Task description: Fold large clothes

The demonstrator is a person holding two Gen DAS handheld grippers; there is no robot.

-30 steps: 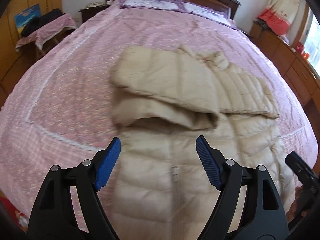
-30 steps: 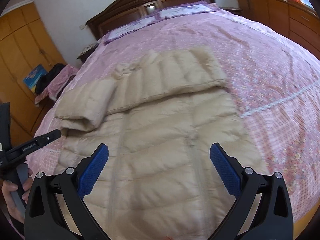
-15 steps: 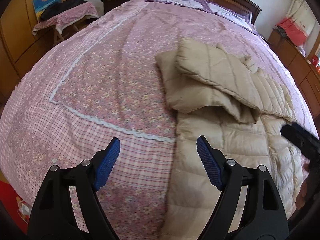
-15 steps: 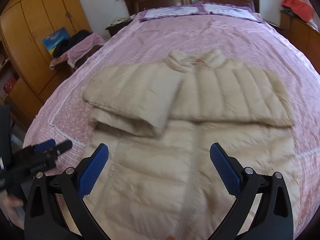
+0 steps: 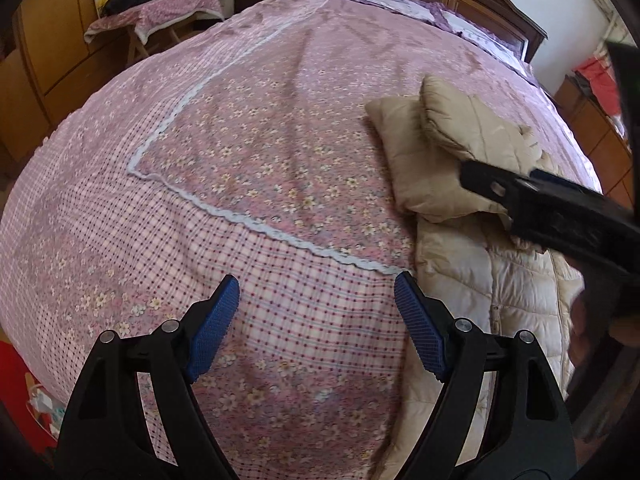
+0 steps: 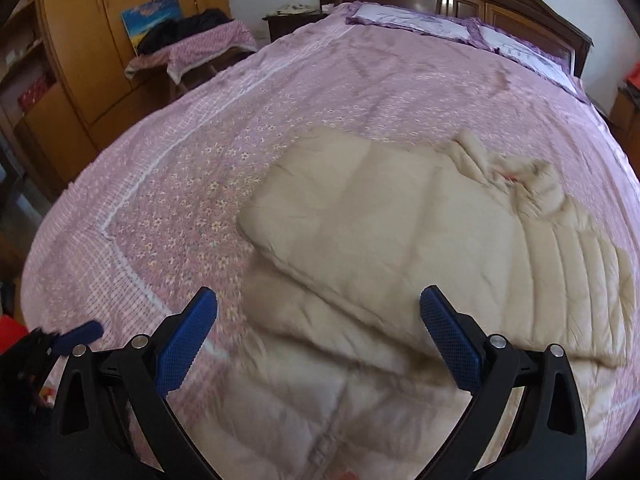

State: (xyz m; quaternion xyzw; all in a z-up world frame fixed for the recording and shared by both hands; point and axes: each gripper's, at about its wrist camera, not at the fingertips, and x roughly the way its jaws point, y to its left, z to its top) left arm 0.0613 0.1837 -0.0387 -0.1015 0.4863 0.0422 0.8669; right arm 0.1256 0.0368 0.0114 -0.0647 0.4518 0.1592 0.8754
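Pink floral bedding covers the bed (image 6: 360, 92). Both claws gape empty: the left claw (image 5: 316, 324) over bare quilt, the right claw (image 6: 320, 340) above the beige puffer jacket (image 6: 400, 248) near the bed's foot edge. With its sleeves already folded inward, the next move is probably gripping the hem.

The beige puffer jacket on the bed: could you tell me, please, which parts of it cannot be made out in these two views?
- Puffer jacket, hem: cut off by the bottom edge in both wrist views.
- Its middle, left wrist view: hidden behind the right gripper's black body crossing the frame.
- Lower front with zipper, right wrist view: motion-blurred.
- Collar: blurred; the small red mark there is unreadable.
- Far sleeve: mostly outside the left view.
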